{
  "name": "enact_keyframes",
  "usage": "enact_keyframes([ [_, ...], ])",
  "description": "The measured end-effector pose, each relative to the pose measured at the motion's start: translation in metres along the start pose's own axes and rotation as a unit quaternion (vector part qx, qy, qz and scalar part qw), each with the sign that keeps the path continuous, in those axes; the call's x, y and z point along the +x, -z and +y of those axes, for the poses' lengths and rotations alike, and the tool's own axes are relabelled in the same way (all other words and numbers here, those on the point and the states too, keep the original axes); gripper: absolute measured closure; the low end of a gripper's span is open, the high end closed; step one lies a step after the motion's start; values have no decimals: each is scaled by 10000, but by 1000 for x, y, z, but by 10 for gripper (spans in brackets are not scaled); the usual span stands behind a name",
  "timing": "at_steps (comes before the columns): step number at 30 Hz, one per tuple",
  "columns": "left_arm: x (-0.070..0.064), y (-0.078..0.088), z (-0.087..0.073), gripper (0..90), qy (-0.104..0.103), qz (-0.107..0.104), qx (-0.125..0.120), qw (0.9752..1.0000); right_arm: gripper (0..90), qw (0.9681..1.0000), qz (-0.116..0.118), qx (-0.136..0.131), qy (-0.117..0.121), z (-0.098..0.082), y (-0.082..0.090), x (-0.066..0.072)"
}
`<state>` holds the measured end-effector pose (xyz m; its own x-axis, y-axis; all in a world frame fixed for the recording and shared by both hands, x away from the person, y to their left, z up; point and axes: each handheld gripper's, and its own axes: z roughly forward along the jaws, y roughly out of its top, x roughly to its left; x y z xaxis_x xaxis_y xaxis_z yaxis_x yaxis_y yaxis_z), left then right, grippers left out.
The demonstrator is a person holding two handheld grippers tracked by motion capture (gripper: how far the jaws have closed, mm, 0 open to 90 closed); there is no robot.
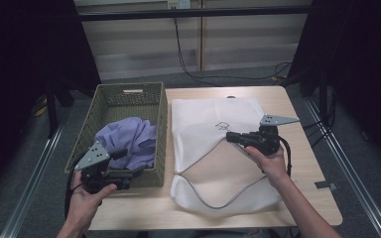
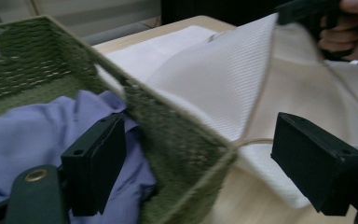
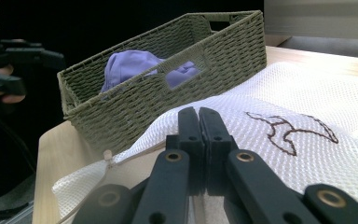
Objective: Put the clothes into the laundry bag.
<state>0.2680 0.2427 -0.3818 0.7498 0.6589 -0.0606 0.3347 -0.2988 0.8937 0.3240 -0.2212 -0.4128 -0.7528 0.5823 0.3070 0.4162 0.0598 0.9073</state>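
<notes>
Right tool (image 1: 232,137), pressed together on the mesh laundry bag (image 1: 203,124), holds its mouth up; left tool (image 1: 124,163), spread and empty, must next seize the purple garment (image 1: 129,139) in the basket (image 1: 129,91).

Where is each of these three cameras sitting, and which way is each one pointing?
High view: above the person's side, looking forward and down on the table; both forearms, left gripper and right gripper show.
Left gripper view: rides the left gripper, facing across the basket corner to the white mesh bag; its open jaws show.
Right gripper view: rides the right gripper, low over the bag, facing the basket; its jaws are shut on the mesh.
Shared: all show the basket, purple cloth and bag.
</notes>
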Motion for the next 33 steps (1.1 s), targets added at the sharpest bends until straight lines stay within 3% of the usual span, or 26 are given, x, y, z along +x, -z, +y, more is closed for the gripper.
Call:
enact_keyframes([
  [3, 10, 2, 2, 199, 65, -21, -68, 10000, 895, 10000, 0, 5, 12, 0, 0, 0],
  [5, 17, 3, 6, 167, 146, -68, -127, 9998, 894, 10000, -4, 13, 0, 0, 0, 0],
  [7, 24, 3, 12, 145, 103, 34, 26, 9999, 895, 10000, 3, 5, 7, 0, 0, 0],
  [9, 29, 3, 15, 149, 100, 35, -33, 9999, 894, 10000, 10, 12, 8, 0, -1, 0],
  [10, 38, 2, 22, 144, 164, 57, -4, 9998, 894, 10000, 13, 11, 9, 0, 0, 0],
  [13, 47, 0, 28, 134, 135, 17, 96, 9999, 894, 10000, 16, 16, 16, 0, 0, 0],
  [15, 54, -3, 30, 86, 221, 19, 106, 9997, 894, 10000, 11, 26, 16, 0, 0, -1],
  [17, 67, -12, 33, 67, 403, 14, 257, 9989, 895, 10000, 23, 22, 23, 0, 0, -1],
  [24, 95, -29, 36, 89, 445, 219, 538, 9973, 894, 10000, 3, 31, -5, -1, -1, -2],
  [29, 108, -43, 36, 90, 490, 304, 676, 9960, 894, 10000, 21, 37, -12, -1, -1, -2],
  [30, 116, -52, 33, 89, 569, 353, 774, 9947, 894, 10000, 18, 48, -28, -2, -1, -2],
  [33, 122, -59, 28, 86, 654, 303, 886, 9935, 894, 10000, 25, 65, -26, -2, -1, -2],
])
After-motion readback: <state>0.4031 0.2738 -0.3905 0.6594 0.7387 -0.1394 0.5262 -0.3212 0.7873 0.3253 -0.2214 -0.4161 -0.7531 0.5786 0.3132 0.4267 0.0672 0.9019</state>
